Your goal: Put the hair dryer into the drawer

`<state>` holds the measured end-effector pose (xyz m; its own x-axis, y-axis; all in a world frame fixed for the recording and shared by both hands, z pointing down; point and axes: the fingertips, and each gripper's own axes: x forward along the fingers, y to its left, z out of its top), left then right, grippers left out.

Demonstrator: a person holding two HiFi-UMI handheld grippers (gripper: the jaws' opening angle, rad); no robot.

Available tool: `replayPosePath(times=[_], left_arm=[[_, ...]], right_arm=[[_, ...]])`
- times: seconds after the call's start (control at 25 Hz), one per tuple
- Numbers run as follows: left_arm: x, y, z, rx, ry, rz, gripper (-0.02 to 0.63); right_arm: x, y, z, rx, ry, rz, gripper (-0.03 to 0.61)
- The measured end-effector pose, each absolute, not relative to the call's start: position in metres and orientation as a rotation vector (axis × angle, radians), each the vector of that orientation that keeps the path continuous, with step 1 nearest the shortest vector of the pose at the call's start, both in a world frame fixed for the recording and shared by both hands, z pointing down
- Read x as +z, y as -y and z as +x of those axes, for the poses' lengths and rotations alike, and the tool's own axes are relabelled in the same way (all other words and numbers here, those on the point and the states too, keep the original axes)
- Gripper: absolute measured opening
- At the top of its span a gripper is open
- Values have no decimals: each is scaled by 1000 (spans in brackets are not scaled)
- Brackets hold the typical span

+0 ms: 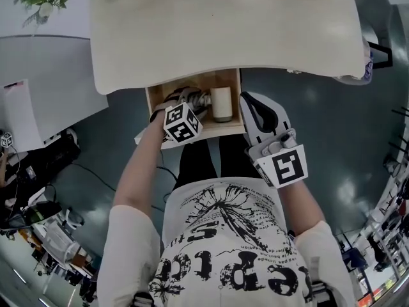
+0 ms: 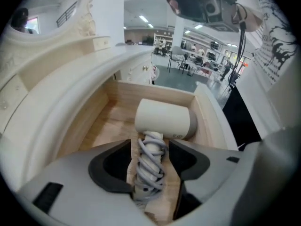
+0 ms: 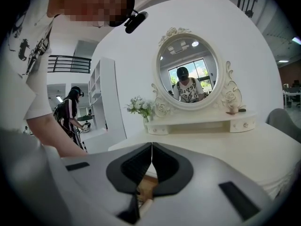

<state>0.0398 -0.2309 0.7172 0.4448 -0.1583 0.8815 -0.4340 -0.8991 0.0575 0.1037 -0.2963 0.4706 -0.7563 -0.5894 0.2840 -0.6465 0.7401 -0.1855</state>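
the hair dryer (image 2: 162,119) lies inside the open drawer (image 2: 101,105), its pale barrel across the far end and its handle, wrapped in the grey cord (image 2: 150,168), running back toward the camera on the wooden floor. the left gripper (image 2: 150,147) is released: its jaws stand wide on either side of the wrapped handle, with a gap showing between each pad and the cord, so the dryer looks set down and the placing itself done. what seems left is a clean withdrawal. the sound way is to hold the jaws at this width and draw the gripper back along the line it points, not sideways, since the cord loops bulge unevenly and a pad could hook one and drag the dryer up. the surface (image 1: 223,31) overhangs the back of the drawer, so the path out should lean toward the person. the right gripper (image 3: 151,159) is clenched on nothing, beside the drawer's right front corner in the head view, and is best kept out of the left one's way.
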Motion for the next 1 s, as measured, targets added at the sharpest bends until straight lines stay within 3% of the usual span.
replayPosePath(times=[0.08, 0.2, 0.32, 1.0], left_arm=[[696, 238, 38, 1384, 602, 2456, 243], [662, 247, 35, 1314, 751, 2496, 93], [627, 252, 34, 1247, 859, 2530, 34], [385, 273, -45, 543, 1678, 2548, 21]], right_arm=[[463, 296, 105, 388, 2740, 995, 17], [451, 292, 106, 368, 2747, 1007, 17], [435, 287, 106, 341, 2759, 1016, 17], [351, 280, 62, 114, 2847, 1037, 17]])
